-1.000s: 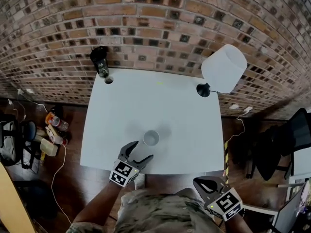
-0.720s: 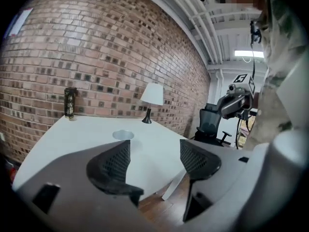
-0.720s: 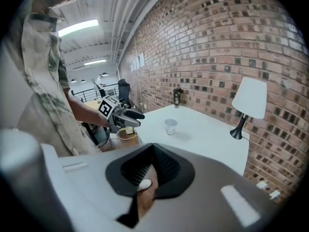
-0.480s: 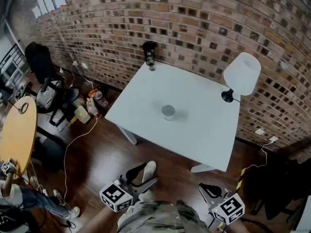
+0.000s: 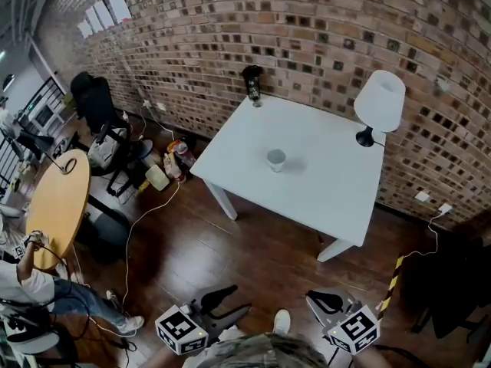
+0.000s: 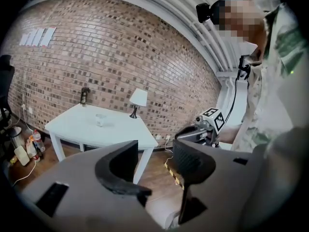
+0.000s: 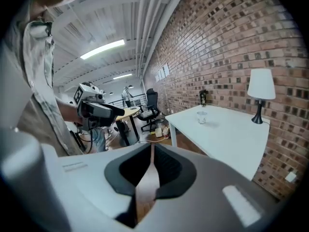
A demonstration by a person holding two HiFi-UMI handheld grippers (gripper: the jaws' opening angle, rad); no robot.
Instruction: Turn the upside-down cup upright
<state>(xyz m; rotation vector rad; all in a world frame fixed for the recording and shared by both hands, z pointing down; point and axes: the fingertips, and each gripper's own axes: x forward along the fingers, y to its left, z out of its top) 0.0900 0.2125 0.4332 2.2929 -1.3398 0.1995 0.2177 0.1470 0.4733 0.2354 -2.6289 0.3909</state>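
A small pale cup point(image 5: 276, 159) stands alone near the middle of the white table point(image 5: 330, 198); in the left gripper view the cup point(image 6: 100, 120) is far off, and so is the cup point(image 7: 202, 116) in the right gripper view. Both grippers hang over the wooden floor, well short of the table. My left gripper point(image 5: 234, 302) has its jaws closing with a gap still between them and nothing in it point(image 6: 154, 161). My right gripper point(image 5: 326, 301) is shut and empty point(image 7: 151, 151).
A white lamp point(image 5: 380, 102) stands at the table's far right corner, a dark bottle point(image 5: 252, 83) at its far left corner, both by the brick wall. A round wooden table point(image 5: 54, 205), office chairs point(image 5: 96, 102), floor clutter point(image 5: 165, 167) and cables lie to the left.
The view has pulled far back from the table. Both grippers came away from its front edge and now hang over the floor. The left jaws have narrowed.
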